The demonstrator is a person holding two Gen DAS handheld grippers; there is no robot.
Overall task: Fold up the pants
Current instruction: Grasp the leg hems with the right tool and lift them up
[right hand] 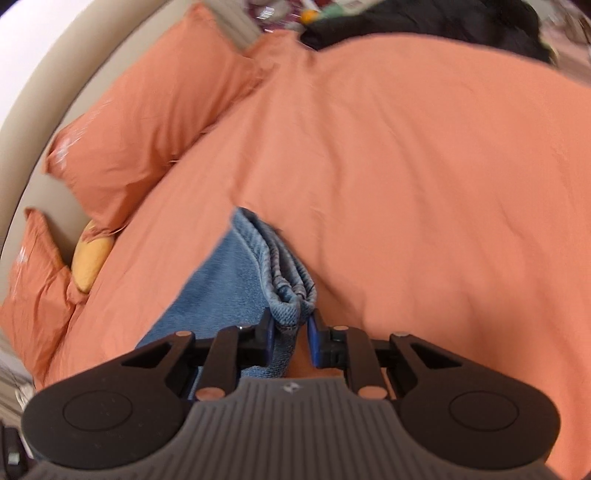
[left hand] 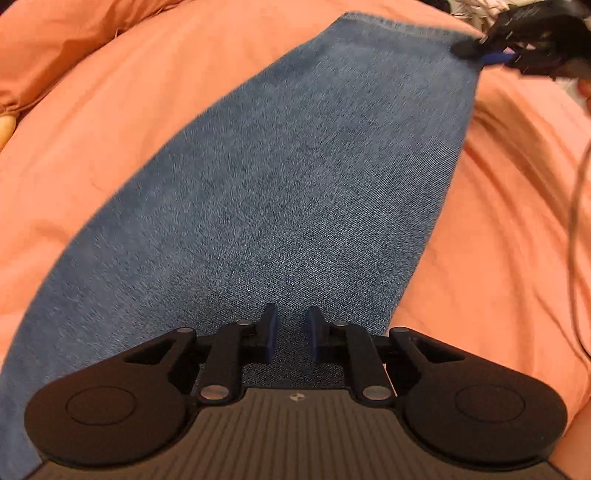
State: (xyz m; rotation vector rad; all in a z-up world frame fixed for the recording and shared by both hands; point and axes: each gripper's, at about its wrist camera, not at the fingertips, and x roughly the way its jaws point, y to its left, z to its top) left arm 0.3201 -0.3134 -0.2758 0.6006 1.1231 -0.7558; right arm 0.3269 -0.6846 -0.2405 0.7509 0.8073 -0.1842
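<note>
Blue denim pants (left hand: 280, 177) lie stretched flat on an orange bedspread (left hand: 509, 229). My left gripper (left hand: 291, 338) hovers over the near part of the leg with its jaws apart and nothing between them. My right gripper (right hand: 291, 334) is shut on the bunched hem corner of the pants (right hand: 288, 291). It also shows in the left wrist view (left hand: 491, 51) at the far right corner of the hem, where it pinches the cloth.
Orange pillows (right hand: 147, 122) lie at the head of the bed against a beige headboard (right hand: 44, 99). A yellow cushion (right hand: 90, 258) sits between them. Dark clutter (right hand: 424, 18) lies beyond the far edge. A cable (left hand: 576, 206) hangs at right.
</note>
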